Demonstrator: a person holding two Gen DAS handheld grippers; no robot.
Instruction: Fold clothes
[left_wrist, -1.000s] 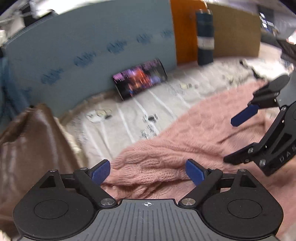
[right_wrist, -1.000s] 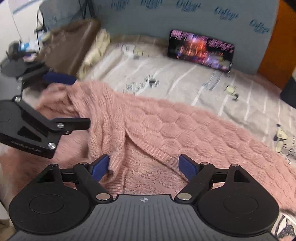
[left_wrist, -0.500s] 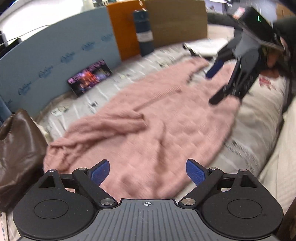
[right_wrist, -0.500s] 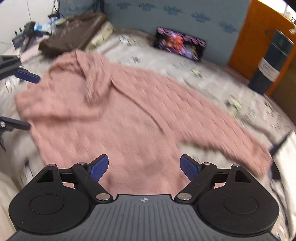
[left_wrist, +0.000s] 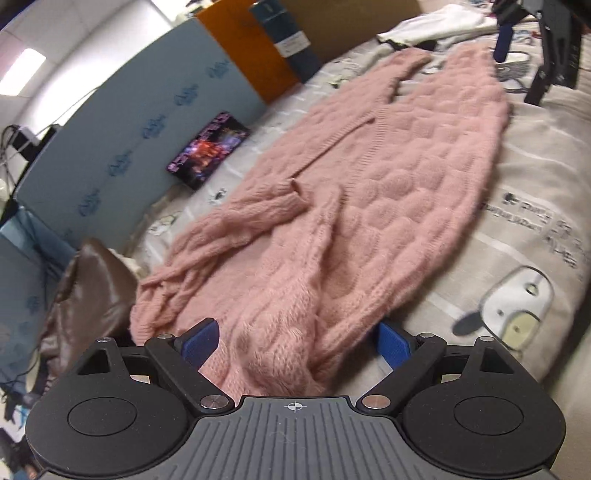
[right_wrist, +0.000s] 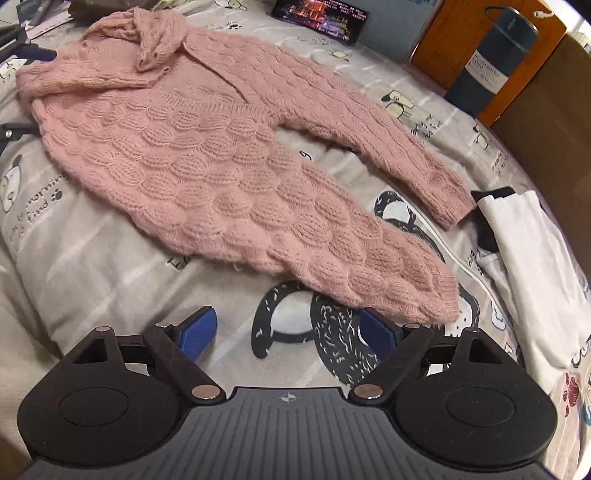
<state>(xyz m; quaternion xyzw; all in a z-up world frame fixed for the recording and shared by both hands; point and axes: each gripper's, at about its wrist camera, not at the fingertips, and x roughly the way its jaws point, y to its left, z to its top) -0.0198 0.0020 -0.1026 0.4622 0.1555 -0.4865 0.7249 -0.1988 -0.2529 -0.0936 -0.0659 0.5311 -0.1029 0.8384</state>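
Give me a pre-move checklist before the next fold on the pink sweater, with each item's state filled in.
1. Left claw open: ok, jaws wide, sweater edge between them, not pinched.
2. Right claw open: ok, jaws wide over bare bedsheet, nothing held.
3. Sweater spread flat: not ok, one sleeve lies folded and bunched across the body.
4. Other sleeve straight: ok, stretched out, cuff close to the white garment.
5. Fold area free: cannot tell, white garment lies close beside the hem corner.
6. Collar end tidy: not ok, rumpled near the brown bag.
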